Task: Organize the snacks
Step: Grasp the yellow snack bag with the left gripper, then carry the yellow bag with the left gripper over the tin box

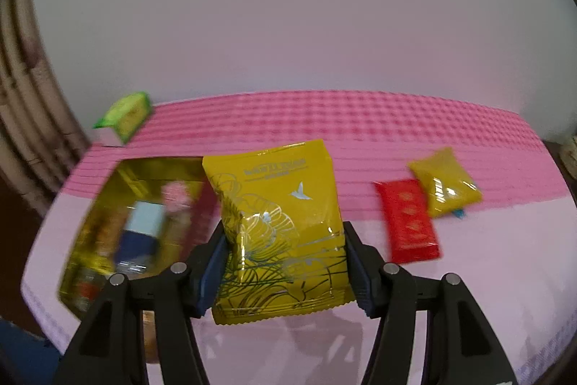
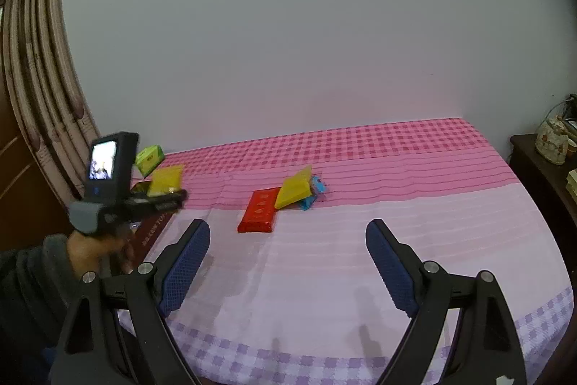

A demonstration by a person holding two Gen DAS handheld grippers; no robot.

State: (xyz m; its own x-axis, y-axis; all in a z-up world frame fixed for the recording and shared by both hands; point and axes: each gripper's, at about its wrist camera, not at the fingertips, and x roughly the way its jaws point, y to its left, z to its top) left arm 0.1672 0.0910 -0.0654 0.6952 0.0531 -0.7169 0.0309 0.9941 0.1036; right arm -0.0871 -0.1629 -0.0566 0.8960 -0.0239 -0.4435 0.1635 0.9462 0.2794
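Note:
My left gripper (image 1: 285,248) is shut on a yellow snack packet (image 1: 285,222) with gold line drawings, held upright above the bed. Just left of it lies an open gold box (image 1: 119,230) with several snacks inside, blurred. In the right wrist view the same left gripper (image 2: 173,195) carries the yellow packet (image 2: 166,179) above that box (image 2: 142,187) at the bed's left edge. On the sheet lie a red packet (image 2: 260,210), a second yellow packet (image 2: 294,192) and a blue packet (image 2: 313,193) partly under it. My right gripper (image 2: 288,262) hangs open and empty over the near part of the bed.
A green box (image 2: 149,158) sits at the bed's far left corner by the wall. A striped curtain (image 2: 39,78) hangs at the left. A dark bedside table (image 2: 541,175) with a floral pot (image 2: 551,139) stands at the right. A person's hand (image 2: 97,249) holds the left gripper.

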